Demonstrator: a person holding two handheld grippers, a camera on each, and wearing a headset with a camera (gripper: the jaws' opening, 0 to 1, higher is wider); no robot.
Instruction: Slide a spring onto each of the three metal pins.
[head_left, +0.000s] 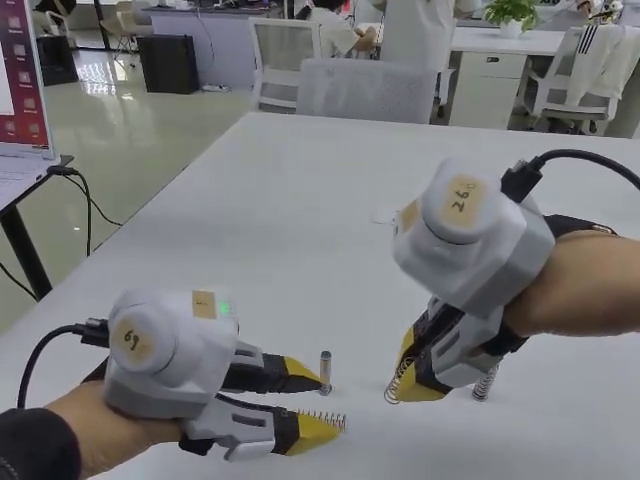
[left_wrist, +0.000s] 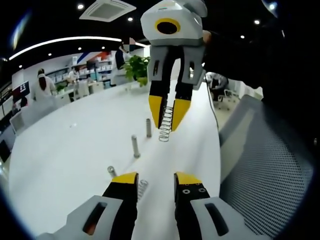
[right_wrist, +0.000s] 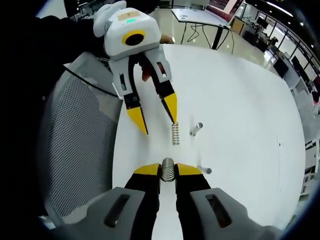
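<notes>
My left gripper (head_left: 318, 400) is at the lower left, low over the white table (head_left: 300, 200), jaws open. A loose spring (head_left: 322, 417) lies on the table by its near jaw, seen also between the jaws (left_wrist: 142, 189). A bare metal pin (head_left: 325, 367) stands just past the far jaw; two more pins (left_wrist: 135, 146) (left_wrist: 148, 127) stand beyond it. My right gripper (head_left: 412, 375) points down, shut on a second spring (head_left: 398, 381) that sticks out below its tips (right_wrist: 168, 170). A third spring (head_left: 485, 382) stands to its right; a pin inside it cannot be made out.
A grey mesh chair (right_wrist: 75, 145) sits at the near table edge. Across the table are more chairs (head_left: 365, 88), desks and people. A laptop (head_left: 20, 90) on a stand with a cable is at the far left.
</notes>
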